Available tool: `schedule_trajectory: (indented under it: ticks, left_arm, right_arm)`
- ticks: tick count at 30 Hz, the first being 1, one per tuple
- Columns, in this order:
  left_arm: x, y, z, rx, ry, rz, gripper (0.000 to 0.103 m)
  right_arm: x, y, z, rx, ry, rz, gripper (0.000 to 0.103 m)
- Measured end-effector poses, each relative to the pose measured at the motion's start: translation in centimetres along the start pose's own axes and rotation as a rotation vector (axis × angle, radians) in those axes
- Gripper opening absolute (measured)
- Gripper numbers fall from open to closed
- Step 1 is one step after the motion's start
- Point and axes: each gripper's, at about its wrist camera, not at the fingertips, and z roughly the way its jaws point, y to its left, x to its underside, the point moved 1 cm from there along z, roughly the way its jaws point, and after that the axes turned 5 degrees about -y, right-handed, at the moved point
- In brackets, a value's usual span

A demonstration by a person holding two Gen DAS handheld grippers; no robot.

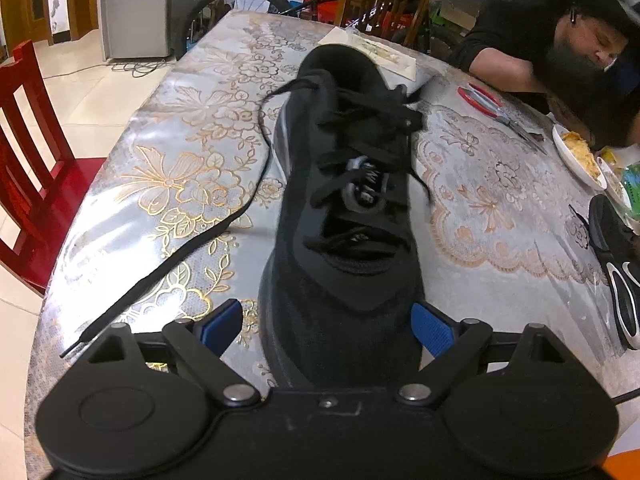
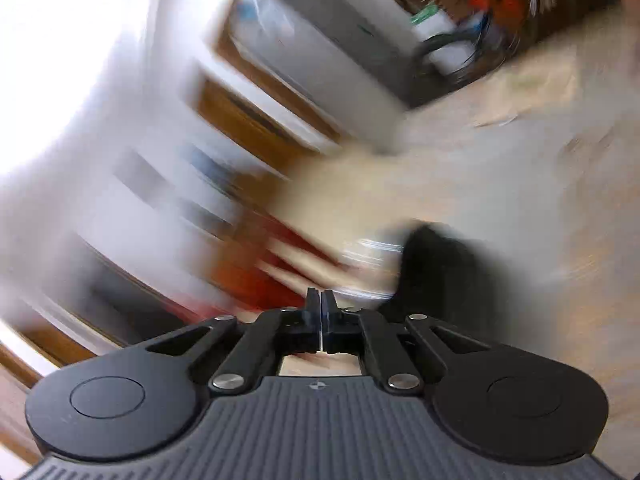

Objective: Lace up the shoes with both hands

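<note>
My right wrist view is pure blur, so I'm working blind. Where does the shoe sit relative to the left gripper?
Observer: The black sneaker has its heel end between the left gripper's open jaws.
Operator: Any lace end free?
Observer: Yes, one black lace trails loose over the floral tablecloth, left of the sneaker in the left wrist view.
Operator: Anything on the other side?
Observer: Red-handled scissors lie further right.

Black shoe (image 1: 340, 216) upright on table, loosely laced, lace (image 1: 224, 216) trailing left
</note>
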Motion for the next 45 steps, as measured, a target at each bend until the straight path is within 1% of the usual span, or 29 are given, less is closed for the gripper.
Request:
schedule_trajectory:
  ticks: [1,2,3,4,5,6,7,9,11,12,13,14,15,18,20,21,22,23,24,26,29,31,32,34,36,37,39,41,45]
  left_arm:
    - [0.0,0.0,0.0,0.001,0.001,0.000,0.090]
    - [0.0,0.0,0.1,0.002,0.001,0.001,0.090]
    - [0.0,-0.1,0.1,0.003,0.003,0.003,0.090]
    - [0.0,-0.2,0.1,0.004,0.004,0.006,0.090]
    - [0.0,-0.3,0.2,0.004,0.005,0.011,0.090]
    - [0.0,-0.4,0.2,0.003,0.005,0.016,0.090]
    - [0.0,-0.4,0.2,0.004,0.006,0.017,0.090]
    - [0.0,-0.4,0.3,0.006,0.007,0.015,0.090]
    - [0.0,-0.4,0.3,0.003,0.008,0.018,0.090]
    - [0.0,-0.4,0.2,0.000,0.006,0.021,0.090]
    - [0.0,-0.4,0.0,-0.002,0.004,0.022,0.090]
    - [0.1,-0.4,-0.1,-0.005,0.002,0.023,0.090]
    - [0.1,-0.3,-0.2,-0.006,0.000,0.020,0.090]
    - [0.2,0.2,-0.3,-0.003,-0.003,-0.006,0.090]
    - [0.2,0.4,-0.3,-0.001,-0.005,-0.018,0.090]
    - [0.2,0.4,-0.3,0.002,-0.005,-0.022,0.090]
    - [0.1,0.4,-0.3,0.002,-0.007,-0.022,0.090]
    - [0.1,0.3,-0.3,0.001,-0.010,-0.019,0.090]
    - [0.0,0.3,-0.4,0.001,-0.015,-0.015,0.090]
    - [-0.1,0.2,-0.5,0.002,-0.022,-0.012,0.090]
    - [-0.2,0.3,-0.7,-0.005,-0.029,-0.011,0.090]
    - [-0.4,0.6,-1.0,-0.017,-0.047,-0.017,0.090]
    - [-0.5,0.7,-1.2,-0.023,-0.060,-0.020,0.090]
    - [-1.0,1.2,-1.7,-0.045,-0.091,-0.011,0.090]
    - [-1.8,1.9,-2.3,-0.084,-0.131,0.028,0.090]
    - [-2.3,2.3,-2.6,-0.099,-0.149,0.057,0.089]
    - [-3.5,3.3,-3.0,-0.115,-0.182,0.091,0.087]
    - [-4.9,4.2,-2.9,-0.112,-0.207,0.112,0.084]
    - [-7.5,4.7,-0.8,-0.055,-0.197,0.188,0.082]
  right_arm:
    - [-0.9,-0.4,-0.7,-0.026,-0.052,0.071,0.009]
    - [-1.7,-0.7,-1.4,-0.039,-0.096,0.114,0.014]
    - [-2.2,-0.3,-1.5,0.006,-0.096,0.026,0.018]
    - [-2.3,0.3,-1.3,0.079,-0.065,-0.087,0.029]
    - [-1.8,0.8,-0.8,0.160,-0.016,-0.180,0.037]
    - [-1.3,1.1,-0.2,0.236,0.032,-0.267,0.041]
    - [-0.4,1.2,0.4,0.283,0.076,-0.327,0.042]
    - [1.2,0.9,1.6,0.359,0.123,-0.394,0.042]
    - [1.7,0.5,2.1,0.349,0.130,-0.381,0.041]
    - [1.9,0.3,2.3,0.345,0.133,-0.375,0.038]
    - [2.2,0.1,2.6,0.340,0.137,-0.368,0.015]
    - [2.4,-0.1,2.8,0.335,0.140,-0.362,0.012]
    - [2.5,-0.4,2.9,0.313,0.138,-0.335,0.004]
    - [-0.2,-1.6,0.7,0.031,0.056,0.008,0.004]
    - [-1.9,-2.6,-0.6,-0.112,0.001,0.177,0.008]
    - [-2.5,-2.7,-1.2,-0.117,-0.022,0.195,0.013]
    - [-3.0,-2.6,-1.8,-0.091,-0.043,0.165,0.030]
    - [-3.1,-2.3,-2.2,-0.039,-0.052,0.104,0.044]
    - [-2.9,-2.1,-2.4,0.020,-0.047,0.044,0.046]
    - [-2.3,-1.6,-2.7,0.134,-0.036,-0.074,0.047]
    - [-0.4,-1.3,-2.2,0.248,0.002,-0.217,0.047]
    - [1.1,-1.0,-1.1,0.349,0.010,-0.372,0.049]
    - [1.6,-1.3,-0.5,0.385,0.025,-0.417,0.049]
    - [2.2,-2.7,0.8,0.420,0.069,-0.405,0.049]
    - [1.7,-3.9,1.1,0.397,0.061,-0.314,0.049]
    - [1.4,-4.2,1.0,0.393,0.042,-0.265,0.049]
    - [0.8,-4.4,0.8,0.384,0.019,-0.181,0.051]
    - [0.5,-4.7,0.7,0.379,0.024,-0.122,0.055]
    - [0.9,-5.5,1.4,0.415,-0.011,-0.007,0.055]
